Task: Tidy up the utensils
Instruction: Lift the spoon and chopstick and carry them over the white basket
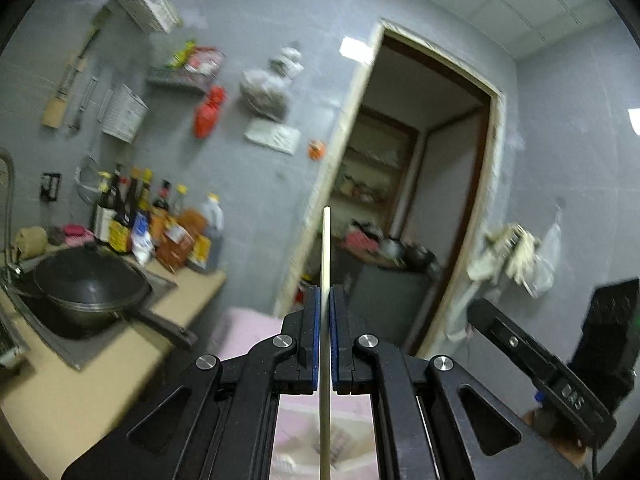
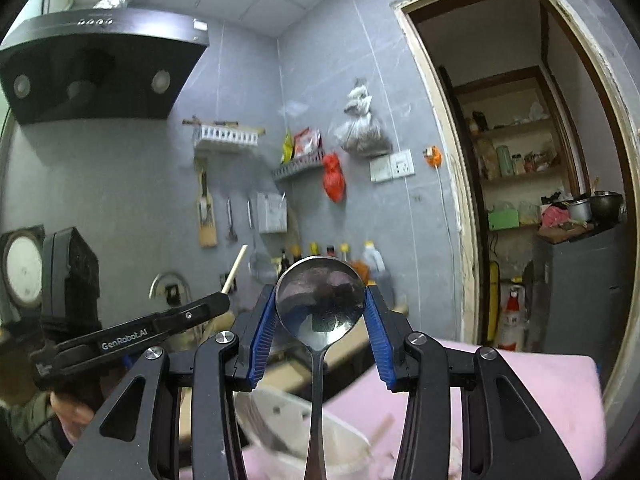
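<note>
- Both tongs are loaded and raised well above the work surface: the left gripper (image 1: 325, 296) is clamped on a pale wooden chopstick (image 1: 325, 280), and the right gripper (image 2: 320, 308) pinches the bowl of a steel spoon (image 2: 320, 304) between its blue pads (image 2: 264, 328).
- Each utensil runs straight along its gripper's own axis. The chopstick's tip pokes up past the fingertips while its tail drops back under the camera; the spoon stands bowl-up with its handle hanging down toward the pink cloth (image 2: 520, 392).
- Whatever receives them lies below and behind the fingertips, so my guess is that the coming move is a downward tilt, handle end leading.
- A whitish container (image 2: 320, 432) sits right under the spoon handle in the right wrist view, with what may be another stick leaning in it; motion blur makes this uncertain. The right arm looks nearer to it.
- The right wrist view alone shows the left gripper (image 2: 224, 300) from the side, off to the left, chopstick (image 2: 236, 270) slanting upward. The left wrist view alone shows the wok (image 1: 92, 292) and sauce bottles (image 1: 160, 224) on the counter.
</note>
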Available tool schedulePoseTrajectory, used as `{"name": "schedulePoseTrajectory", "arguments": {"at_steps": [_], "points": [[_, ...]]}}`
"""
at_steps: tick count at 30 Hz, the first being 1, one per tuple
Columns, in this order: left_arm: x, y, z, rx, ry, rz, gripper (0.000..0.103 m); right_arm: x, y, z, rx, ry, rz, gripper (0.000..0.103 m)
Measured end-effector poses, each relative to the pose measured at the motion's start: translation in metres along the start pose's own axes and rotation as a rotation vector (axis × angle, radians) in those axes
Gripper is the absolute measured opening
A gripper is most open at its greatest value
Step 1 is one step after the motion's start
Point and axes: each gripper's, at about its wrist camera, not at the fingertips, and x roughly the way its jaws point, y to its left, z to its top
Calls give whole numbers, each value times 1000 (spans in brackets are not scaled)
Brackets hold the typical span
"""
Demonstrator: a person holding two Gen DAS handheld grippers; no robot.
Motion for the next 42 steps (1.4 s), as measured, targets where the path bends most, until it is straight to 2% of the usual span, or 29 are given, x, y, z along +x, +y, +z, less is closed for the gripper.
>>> {"name": "schedulePoseTrajectory", "arguments": {"at_steps": [4, 9, 12, 16, 21, 34, 42], "points": [[9, 29, 8, -31, -46, 25, 2, 22, 1, -7, 31, -44, -43, 40], [23, 64, 3, -119, -96, 49, 2, 45, -3, -27, 40, -70, -125, 40], [31, 79, -3, -167, -112, 63, 2, 51, -8, -39, 40, -82, -166, 41], [37, 87, -9, -169, -132, 76, 2, 58, -15, -52, 50, -88, -200, 41], [39, 83, -19, -142, -176, 116, 2, 59, -19, -62, 21, -100, -223, 41], [34, 58, -55, -27, -303, 221, 2, 56, -13, -83, -75, -143, -219, 41], [36, 59, -71, -8, -258, 218, 2, 57, -15, -91, -77, -120, -219, 41]]}}
